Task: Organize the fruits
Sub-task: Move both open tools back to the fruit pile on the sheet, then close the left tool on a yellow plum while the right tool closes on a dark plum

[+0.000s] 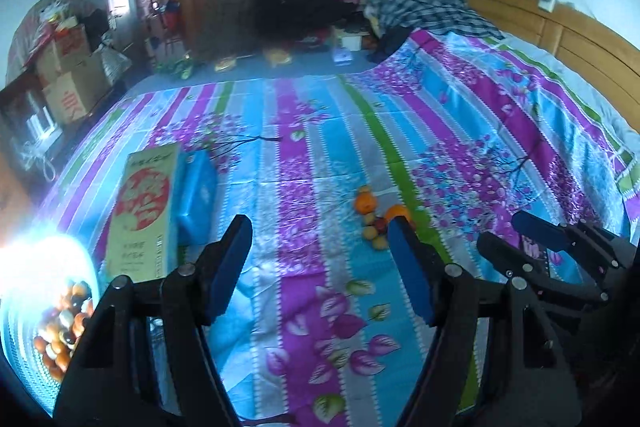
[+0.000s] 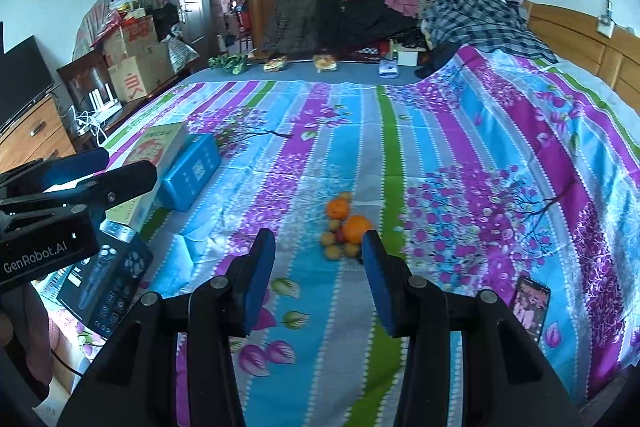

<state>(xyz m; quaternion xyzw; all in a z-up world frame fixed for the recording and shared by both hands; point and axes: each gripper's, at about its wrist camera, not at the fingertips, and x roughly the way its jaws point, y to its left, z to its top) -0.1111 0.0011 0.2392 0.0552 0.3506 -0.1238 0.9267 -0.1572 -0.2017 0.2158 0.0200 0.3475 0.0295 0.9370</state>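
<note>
A small pile of fruit lies on the flowered bedsheet: two oranges (image 2: 337, 207) (image 2: 356, 228) with several small yellow and red fruits (image 2: 333, 245) around them. The pile also shows in the left wrist view (image 1: 366, 205). My right gripper (image 2: 318, 247) is open and empty, just short of the pile. My left gripper (image 1: 320, 231) is open and empty, to the left of the pile and short of it. A white plate (image 1: 24, 331) at the lower left of the left wrist view holds several small red and yellow fruits (image 1: 64, 323).
A yellow-green box (image 1: 144, 215) and a blue box (image 1: 198, 195) lie on the left of the bed. A dark shaver box (image 2: 108, 279) lies nearer. A phone (image 2: 530, 303) lies on the right. Clothes (image 2: 400, 3) are piled at the far end.
</note>
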